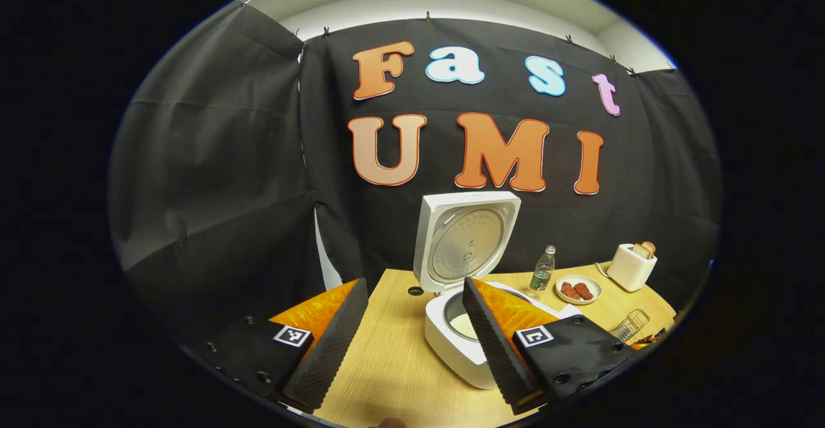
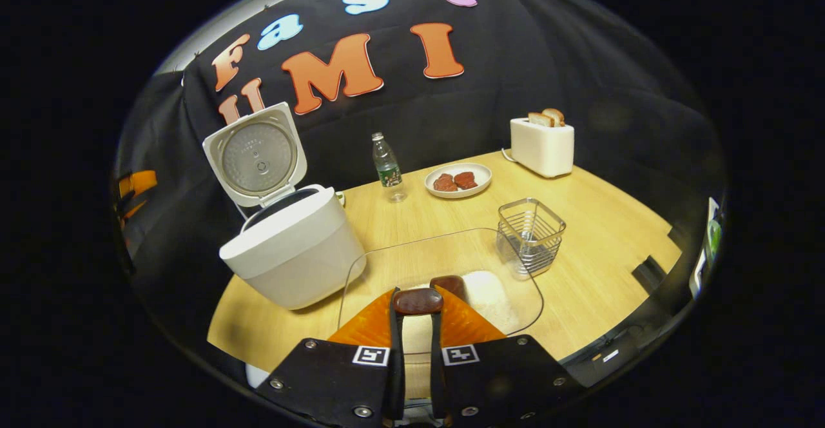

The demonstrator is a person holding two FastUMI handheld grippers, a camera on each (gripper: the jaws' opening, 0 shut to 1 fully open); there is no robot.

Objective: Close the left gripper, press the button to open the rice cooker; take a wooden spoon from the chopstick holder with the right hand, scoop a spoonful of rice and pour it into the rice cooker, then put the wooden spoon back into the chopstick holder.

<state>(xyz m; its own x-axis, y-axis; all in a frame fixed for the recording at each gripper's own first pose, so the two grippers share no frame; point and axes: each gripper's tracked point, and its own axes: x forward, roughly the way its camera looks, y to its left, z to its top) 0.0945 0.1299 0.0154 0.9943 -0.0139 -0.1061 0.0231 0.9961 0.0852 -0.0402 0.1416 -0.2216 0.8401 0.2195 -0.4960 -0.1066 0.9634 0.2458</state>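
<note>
right claw (image 2: 417, 315) pinches the wooden spoon (image 2: 420, 300) over the clear rice tray (image 2: 412, 254); left claw (image 1: 412, 325) hangs wide near the open rice cooker (image 2: 293, 241). it should dip shallow, lift level.

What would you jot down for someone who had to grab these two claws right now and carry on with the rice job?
Left claw: open, holding nothing, hanging in front of the rice cooker.
Right claw: shut on the wooden spoon, over the clear rice tray; the spoon's bowl sits by the rice.
Rice cooker: lid up, so the button step is done.
Chopstick holder: the wire basket right of the tray, spoon already taken out.
Left to do: scoop rice, pour it into the cooker, return the spoon to the holder. I cannot tell whether the spoon is loaded yet.
</note>
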